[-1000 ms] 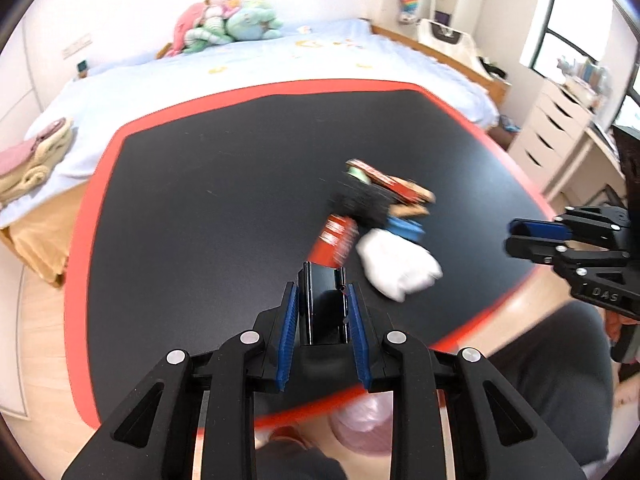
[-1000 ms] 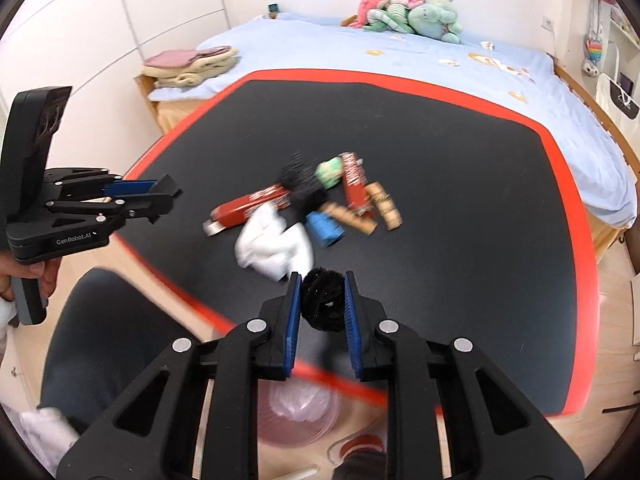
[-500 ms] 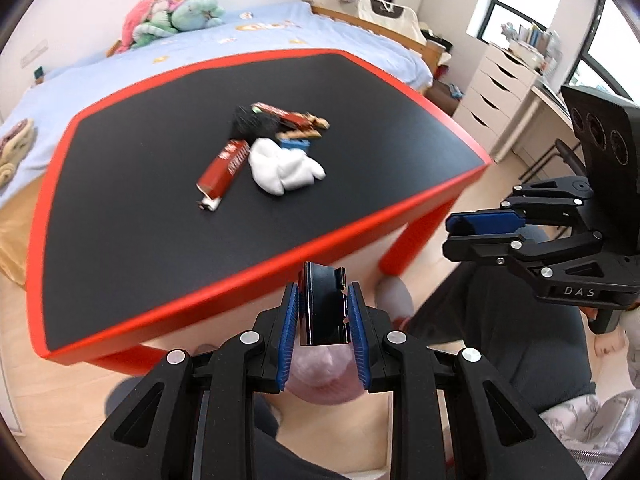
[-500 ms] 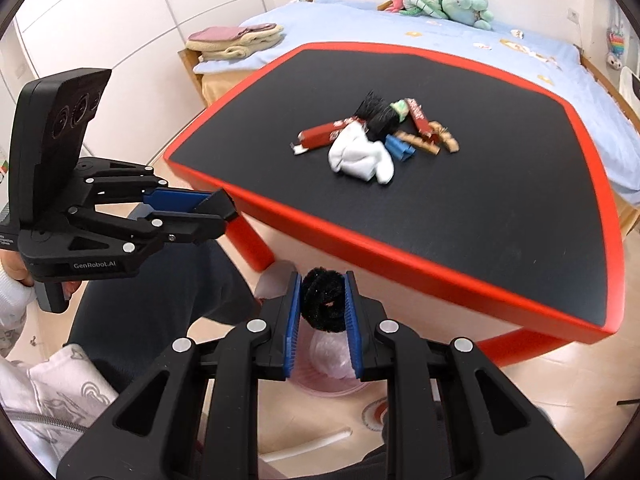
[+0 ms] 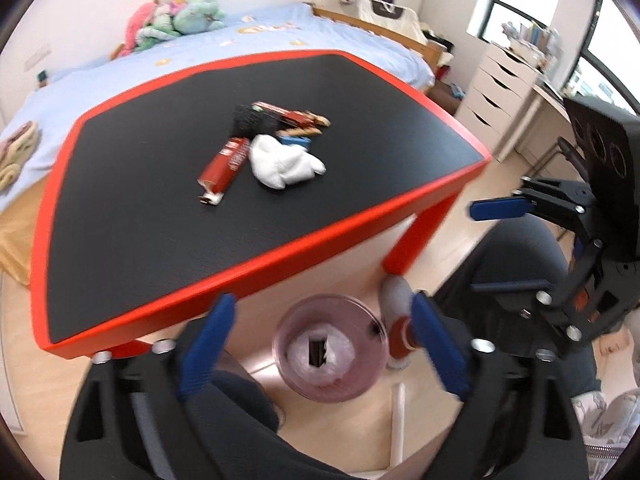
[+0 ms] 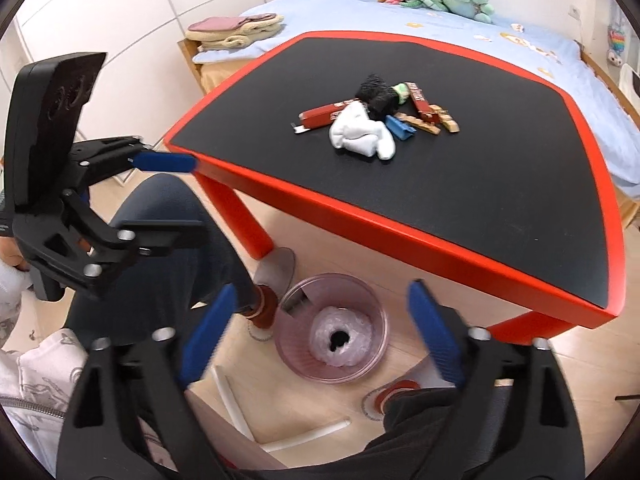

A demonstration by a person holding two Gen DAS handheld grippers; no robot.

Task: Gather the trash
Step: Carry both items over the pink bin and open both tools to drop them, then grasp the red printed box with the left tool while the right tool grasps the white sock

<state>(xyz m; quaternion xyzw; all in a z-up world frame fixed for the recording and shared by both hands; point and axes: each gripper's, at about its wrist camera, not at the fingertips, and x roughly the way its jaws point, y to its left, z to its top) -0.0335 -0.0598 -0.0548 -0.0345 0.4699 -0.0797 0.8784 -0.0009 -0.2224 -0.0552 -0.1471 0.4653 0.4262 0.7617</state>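
A pink see-through bin (image 5: 330,354) stands on the floor under the table's near edge; it also shows in the right wrist view (image 6: 332,338). My left gripper (image 5: 320,344) is open above it, and a black flat piece (image 5: 317,353) lies inside. My right gripper (image 6: 320,328) is open above the bin, and a black fuzzy ball (image 6: 339,339) lies inside. On the table (image 5: 160,208) a pile holds a white crumpled tissue (image 5: 286,164), a red wrapper (image 5: 224,166), a black fuzzy ball (image 5: 248,120) and a blue piece (image 6: 398,126).
A bed (image 5: 240,44) with stuffed toys (image 5: 176,20) stands behind the table. White drawers (image 5: 500,88) are at the right. The person's knees (image 6: 172,232) flank the bin. A red table leg (image 6: 244,228) stands close to the bin.
Both grippers have opened over the bin. The black flat piece has dropped from the left one and the black fuzzy ball from the right one into the bin.
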